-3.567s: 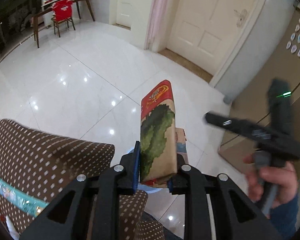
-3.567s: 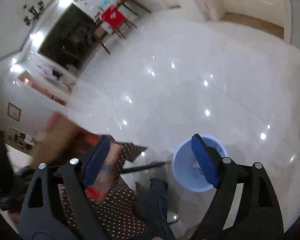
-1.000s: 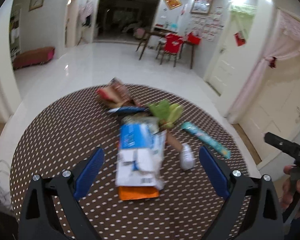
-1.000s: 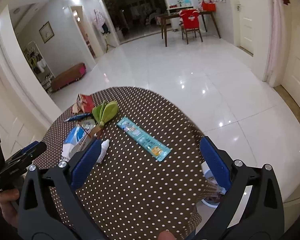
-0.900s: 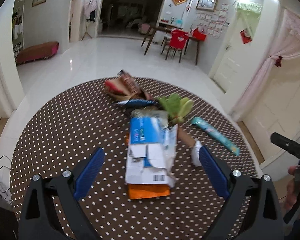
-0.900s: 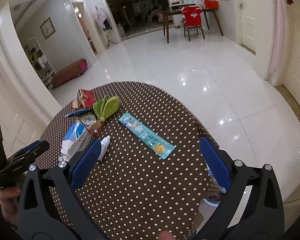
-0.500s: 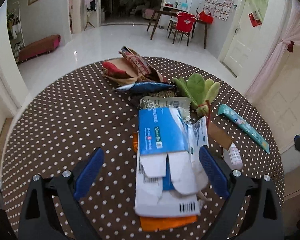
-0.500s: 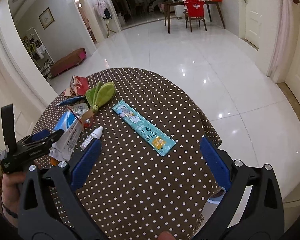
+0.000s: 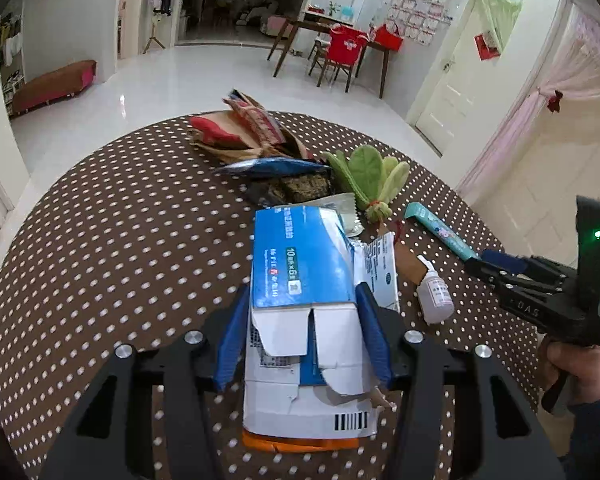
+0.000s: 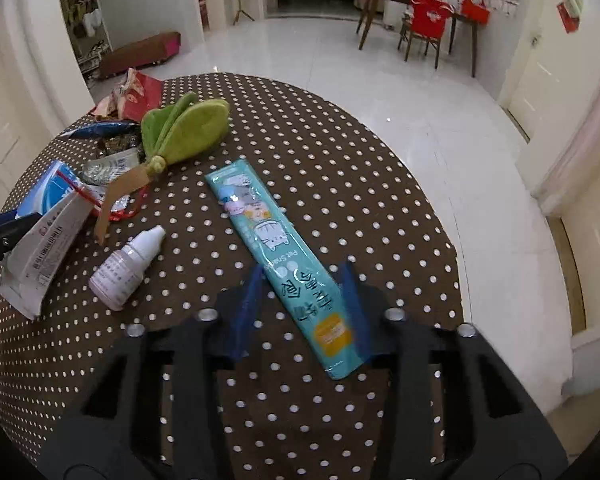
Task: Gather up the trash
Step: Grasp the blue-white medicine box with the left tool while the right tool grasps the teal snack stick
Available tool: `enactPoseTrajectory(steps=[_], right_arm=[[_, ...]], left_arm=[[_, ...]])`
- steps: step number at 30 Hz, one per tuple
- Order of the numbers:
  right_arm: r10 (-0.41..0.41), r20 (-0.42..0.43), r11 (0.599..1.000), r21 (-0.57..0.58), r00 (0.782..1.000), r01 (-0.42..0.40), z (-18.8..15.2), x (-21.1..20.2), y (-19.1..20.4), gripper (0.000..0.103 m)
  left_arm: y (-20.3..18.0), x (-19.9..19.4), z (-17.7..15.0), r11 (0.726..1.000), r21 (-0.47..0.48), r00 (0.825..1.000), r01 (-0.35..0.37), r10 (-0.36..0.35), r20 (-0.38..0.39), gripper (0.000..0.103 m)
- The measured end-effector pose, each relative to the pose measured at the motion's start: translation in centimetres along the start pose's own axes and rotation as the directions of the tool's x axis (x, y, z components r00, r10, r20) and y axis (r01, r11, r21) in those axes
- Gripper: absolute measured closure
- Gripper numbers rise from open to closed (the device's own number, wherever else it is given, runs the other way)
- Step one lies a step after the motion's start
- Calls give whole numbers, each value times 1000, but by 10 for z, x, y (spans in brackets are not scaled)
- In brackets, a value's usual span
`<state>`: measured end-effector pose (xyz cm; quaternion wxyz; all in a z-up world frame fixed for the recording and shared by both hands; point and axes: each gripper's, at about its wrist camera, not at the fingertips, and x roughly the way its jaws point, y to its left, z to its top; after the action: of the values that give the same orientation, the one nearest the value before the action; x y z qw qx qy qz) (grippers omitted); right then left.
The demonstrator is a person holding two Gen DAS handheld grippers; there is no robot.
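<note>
Left gripper [image 9: 304, 328] stands with its blue pads close against both long sides of the torn blue-and-white carton [image 9: 300, 264], narrowed to the carton's width; whether it presses or merely brackets cannot be told. The carton lies flat at the near edge of the polka-dot tabletop [image 9: 100, 240], atop an orange sheet [image 9: 296, 444], long axis running away from the gripper, torn flaps nearest it. Judged light, thin-walled and easily crushed; a moderate squeeze across the narrow width, at mid-body and clear of the torn flaps, looks soundest. Right gripper [image 10: 304, 304] is partly open, pads either side of the teal snack sachet [image 10: 276, 248] and not seen touching it. The sachet lies flat near the right edge of the tabletop, long axis slanting from near right to far left, orange-marked end nearest the gripper. Judged light, limp and slick film; it may slide or fold, so a hold across the near end is advised. Remaining on the tabletop: small dropper bottle [image 10: 120, 268] lying on its side between the two items, green plush leaf [image 10: 188, 128], and crumpled wrappers [image 9: 244, 132] towards the far edge.
</note>
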<state>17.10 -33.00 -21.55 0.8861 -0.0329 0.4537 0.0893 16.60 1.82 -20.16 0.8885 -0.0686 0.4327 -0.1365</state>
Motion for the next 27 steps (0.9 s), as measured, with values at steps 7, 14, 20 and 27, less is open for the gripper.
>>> enactPoseTrajectory(steps=[7,14,20,27], right_arm=[[85,20,995,46,996,-86,-13,-21,-1,97],[82,10,996,27,997,-83,-10,-21,-6,69],[89,12,994,-64,996,-88,17,0,11,51],[58,-23,989,-134,998,-61,26,20,24,76]], left_arm=[[11,-36,-11,999,-44,998,18,-15,67,51],[14,-58,-25,998,-57,996,31,-26,87,51],[16,-75,-34,996,-74,994,40,-32,109,51],[14,-88,-41,996,-75,992,45,-36,120,51]])
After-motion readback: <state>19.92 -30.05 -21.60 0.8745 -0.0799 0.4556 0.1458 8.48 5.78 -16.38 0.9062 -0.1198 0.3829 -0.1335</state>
